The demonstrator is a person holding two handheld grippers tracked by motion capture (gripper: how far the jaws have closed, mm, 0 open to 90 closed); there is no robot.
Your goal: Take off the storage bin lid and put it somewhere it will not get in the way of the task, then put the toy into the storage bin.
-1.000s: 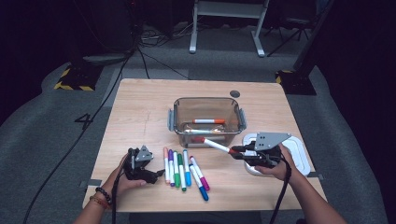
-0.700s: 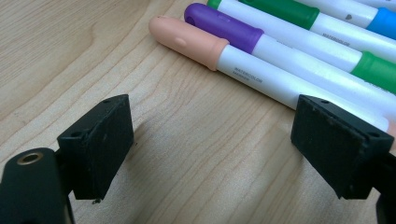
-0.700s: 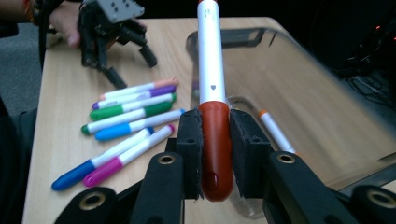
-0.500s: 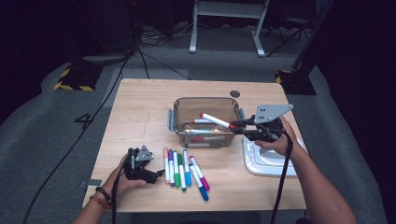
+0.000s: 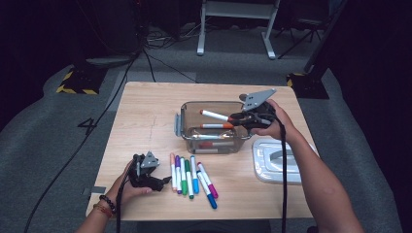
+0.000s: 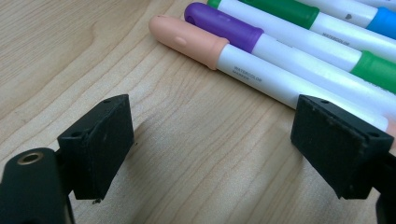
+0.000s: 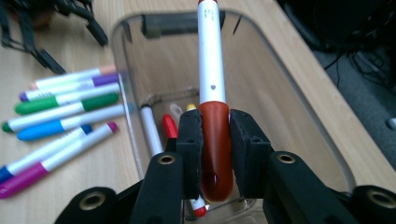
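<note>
While our right gripper (image 7: pixel 215 140) is squeezed tight on the red cap of a marker (image 5: pixel 215 115), we hold that marker up over the clear box (image 5: pixel 182 127) in the middle of the worktop (image 5: pixel 145 107). The white body of the marker sticks out flat over the box, and it does not touch the walls. A few other markers already lie at the bottom of the box.

To do this step well, we think we should bring the marker down low inside the box before we let go, so it does not bounce out. We should keep it lined up the long way, like the ones lying inside, so it fits flat. We should also keep the tip away from the rim.

Our left gripper (image 6: pixel 210 149) rests on the worktop with its jaws wide apart and nothing between them. It sits just beside the row of markers (image 5: pixel 192 172), closest to the peach one (image 6: pixel 187 39). The white lid (image 5: pixel 272 160) lies to the right of the box.
</note>
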